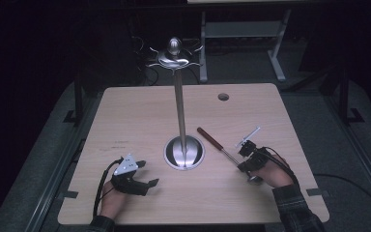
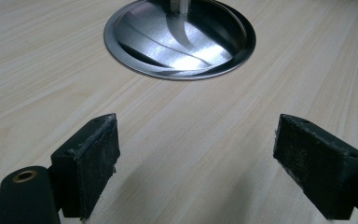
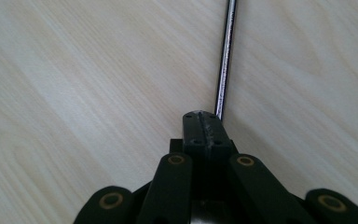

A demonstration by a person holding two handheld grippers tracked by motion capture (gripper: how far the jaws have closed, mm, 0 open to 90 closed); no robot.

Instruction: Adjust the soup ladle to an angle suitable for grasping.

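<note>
A steel utensil stand has a round base [image 1: 184, 152] [image 2: 179, 39], a tall pole [image 1: 179, 106] and a ring of hooks [image 1: 174, 55] at the top. It stands mid-table. A utensil with a brown wooden handle [image 1: 210, 137] and a thin metal shaft [image 3: 226, 56] lies to its right. My right gripper [image 1: 244, 162] [image 3: 204, 122] is shut, jaws pressed together over the shaft. The shaft runs out from behind the right jaw tip; whether it is pinched cannot be told. Left of the base, my left gripper [image 1: 147, 173] [image 2: 196, 158] stands open on the table with nothing between its jaws.
The light wooden table [image 1: 125, 116] has a round cable hole [image 1: 223, 96] at its far right. A grey metal frame [image 1: 241, 29] stands on the dark floor beyond the far edge. Black cables trail from both grippers toward the near edge.
</note>
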